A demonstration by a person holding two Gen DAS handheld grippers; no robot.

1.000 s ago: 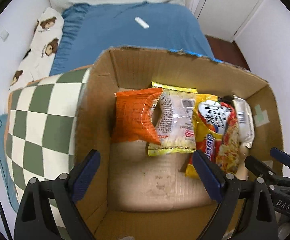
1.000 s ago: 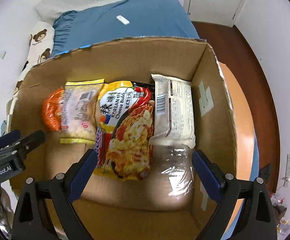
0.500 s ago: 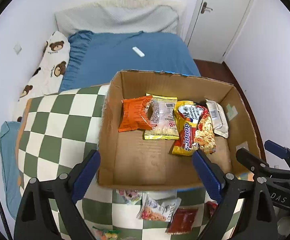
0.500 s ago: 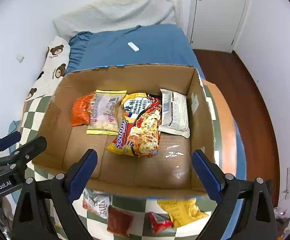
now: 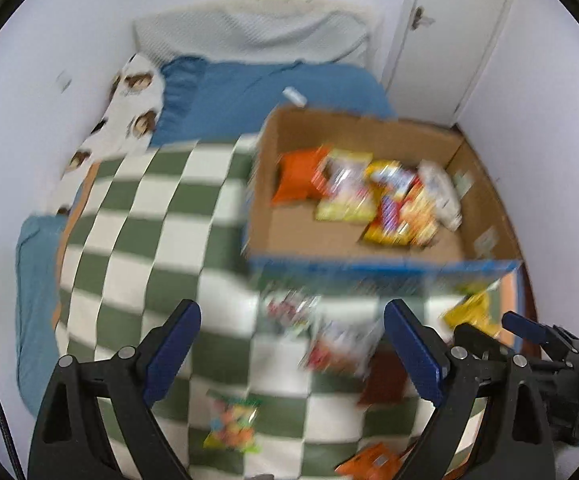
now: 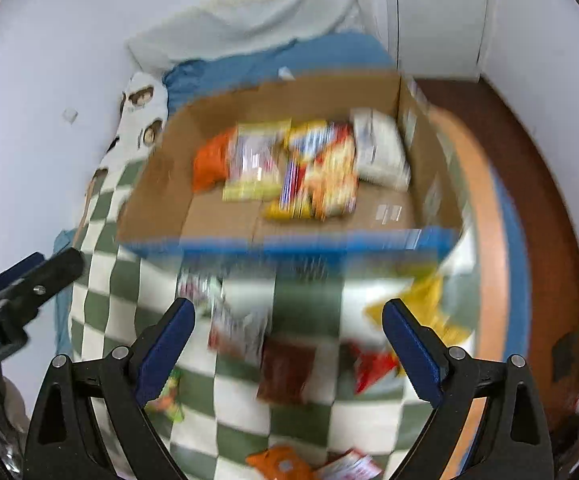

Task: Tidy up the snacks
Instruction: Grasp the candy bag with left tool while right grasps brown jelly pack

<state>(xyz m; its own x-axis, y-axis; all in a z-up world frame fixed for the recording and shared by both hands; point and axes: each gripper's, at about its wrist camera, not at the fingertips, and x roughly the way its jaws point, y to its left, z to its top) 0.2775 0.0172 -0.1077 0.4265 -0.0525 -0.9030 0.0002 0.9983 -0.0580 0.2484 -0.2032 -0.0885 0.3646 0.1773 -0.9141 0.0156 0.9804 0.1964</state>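
A cardboard box (image 5: 289, 236) (image 6: 161, 188) stands on a green-and-white checked blanket (image 5: 149, 240) (image 6: 309, 412). Inside lie an orange packet (image 5: 295, 176) (image 6: 209, 164), a yellow packet (image 5: 345, 196), a noodle packet (image 6: 321, 176) and a white packet (image 6: 381, 152). Several loose snack packets lie on the blanket in front of the box: a dark red one (image 6: 285, 372), a yellow one (image 6: 429, 312), a colourful candy bag (image 5: 231, 426). My left gripper (image 5: 291, 344) and right gripper (image 6: 287, 340) are open and empty, well above the blanket. Both views are motion-blurred.
A blue bed sheet (image 5: 249, 92) and a bear-print pillow (image 5: 129, 116) lie behind the box. A white door (image 5: 449, 40) and wooden floor (image 6: 529, 200) are at the right. The blanket's orange edge (image 6: 485, 280) runs along the right side.
Both grippers have pulled back and up from the box. The box looks smaller and farther now, and the loose packets on the blanket in front of it have come into view.
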